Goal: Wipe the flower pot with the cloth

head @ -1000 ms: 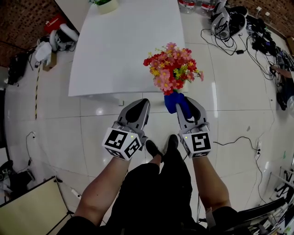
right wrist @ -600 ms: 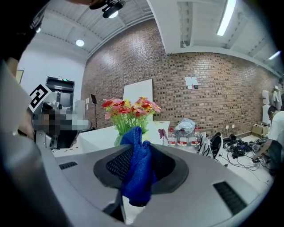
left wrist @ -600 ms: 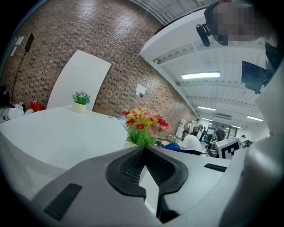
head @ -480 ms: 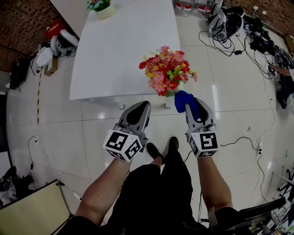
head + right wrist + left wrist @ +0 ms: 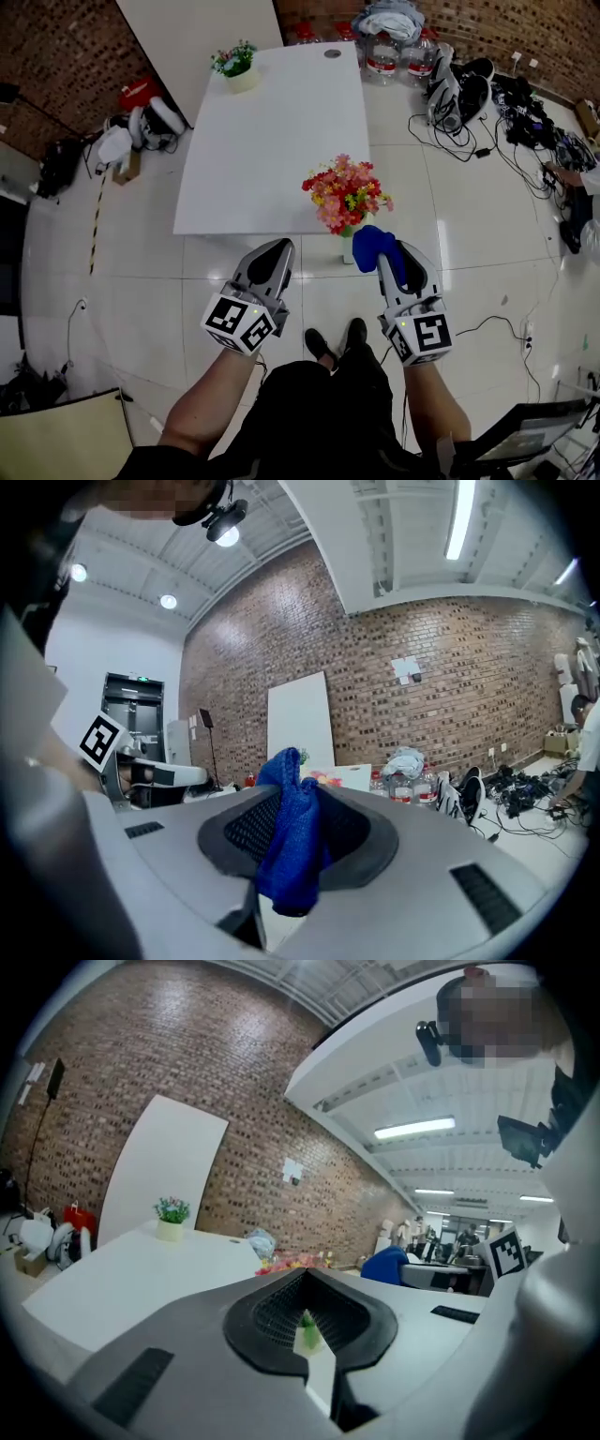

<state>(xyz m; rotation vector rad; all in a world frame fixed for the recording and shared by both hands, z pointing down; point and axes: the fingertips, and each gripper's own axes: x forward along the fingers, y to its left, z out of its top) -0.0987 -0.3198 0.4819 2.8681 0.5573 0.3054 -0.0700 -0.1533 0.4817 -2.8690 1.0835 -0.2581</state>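
Observation:
A bunch of red, pink and yellow flowers (image 5: pixel 344 195) stands at the front right corner of the white table (image 5: pixel 272 131); its white pot (image 5: pixel 348 246) shows only as a strip below the blooms. My right gripper (image 5: pixel 387 253) is shut on a blue cloth (image 5: pixel 374 246), which hangs beside the pot, just right of it and below the blooms. The cloth (image 5: pixel 292 841) droops between the closed jaws in the right gripper view. My left gripper (image 5: pixel 271 247) is shut and holds nothing, left of the pot at the table's front edge. The flowers (image 5: pixel 292 1262) peek over its jaws.
A small potted plant (image 5: pixel 239 67) sits at the table's far left corner. Water bottles (image 5: pixel 380 61) stand behind the table. Cables (image 5: pixel 525 122) and gear (image 5: pixel 455 75) lie on the tiled floor at the right, more clutter (image 5: pixel 131 131) at the left. A person's legs and shoes (image 5: pixel 333 342) are below me.
The head view has pulled back and shows more of the room. The right gripper with the cloth has shifted from straight under the blooms to their lower right. The left gripper stays shut.

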